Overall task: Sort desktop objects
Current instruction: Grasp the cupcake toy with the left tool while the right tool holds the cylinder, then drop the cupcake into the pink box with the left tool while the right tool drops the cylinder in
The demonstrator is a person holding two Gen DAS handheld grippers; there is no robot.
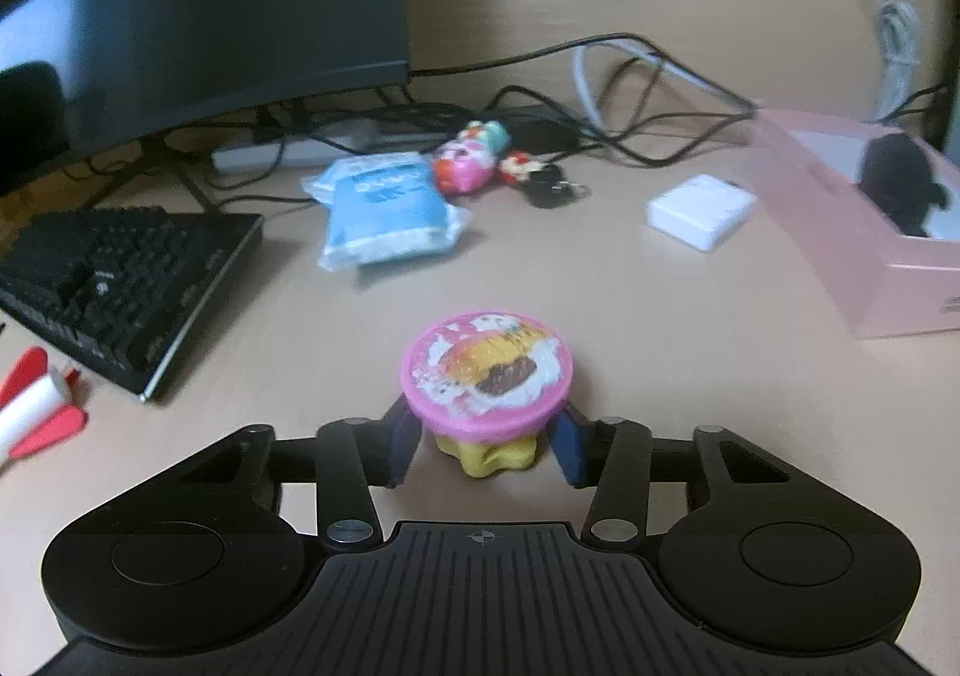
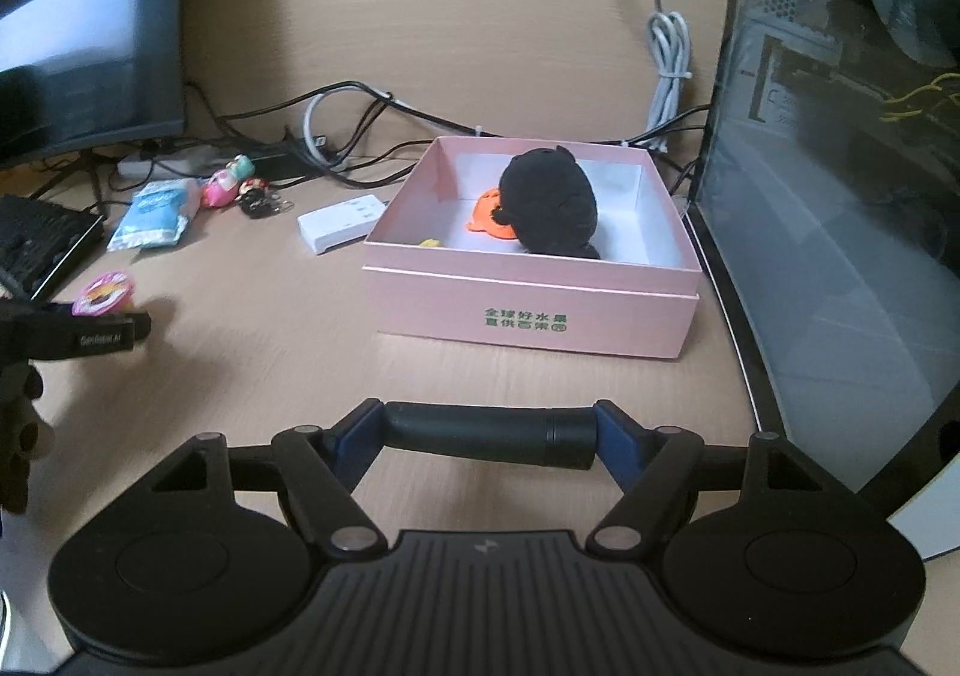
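Both grippers loaded, box next.
We've got left gripper [image 1: 485,445] clamped on the jelly cup [image 1: 487,376], right gripper [image 2: 487,439] pinching the black cylinder [image 2: 489,439] endwise; need to carry both over pink box [image 2: 531,310] & release.

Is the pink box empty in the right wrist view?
No, the pink box already holds a black plush toy and an orange item beside it.

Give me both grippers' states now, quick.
Left gripper: shut on the pink-lidded cup.
Right gripper: shut on a black cylinder, held crosswise.
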